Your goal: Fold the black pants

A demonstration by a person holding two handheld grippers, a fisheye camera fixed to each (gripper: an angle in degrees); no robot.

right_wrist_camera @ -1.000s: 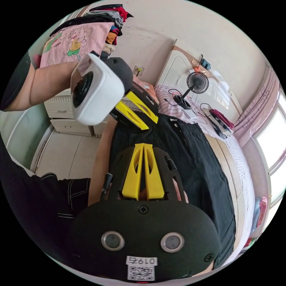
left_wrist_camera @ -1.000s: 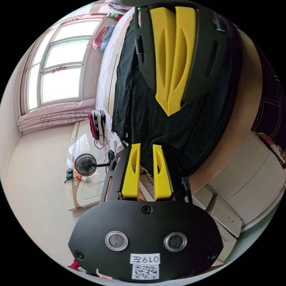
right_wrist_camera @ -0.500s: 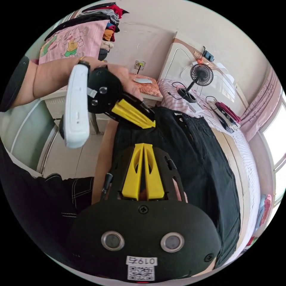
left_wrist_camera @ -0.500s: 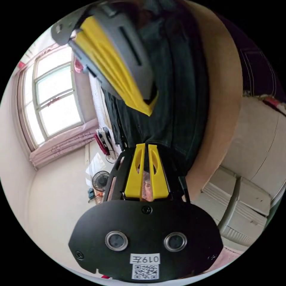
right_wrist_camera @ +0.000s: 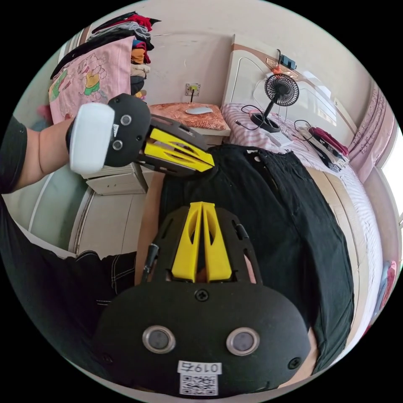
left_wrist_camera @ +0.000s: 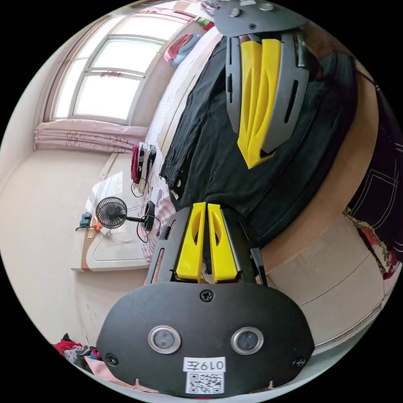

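The black pants (right_wrist_camera: 285,218) lie flat on the bed, waist toward the headboard, and they also show in the left gripper view (left_wrist_camera: 218,159). My left gripper (left_wrist_camera: 205,206) is shut on the waist corner at the bed's near side, with black cloth between its yellow jaws. It also shows in the right gripper view (right_wrist_camera: 210,161), held by a person's hand. My right gripper (right_wrist_camera: 202,205) is shut on the pants' near edge further down the leg. In the left gripper view it (left_wrist_camera: 252,161) hangs over the cloth.
The wooden bed edge (right_wrist_camera: 147,218) runs beside the pants. A small fan (right_wrist_camera: 280,90), cables and folded clothes sit by the headboard. A nightstand (right_wrist_camera: 189,115) and white drawers (right_wrist_camera: 113,182) stand beside the bed. The window (left_wrist_camera: 113,75) is on the far side.
The left gripper's jaws, apart a second ago, have closed on the waist corner. The right gripper stays shut. Both views have rolled with the hands.
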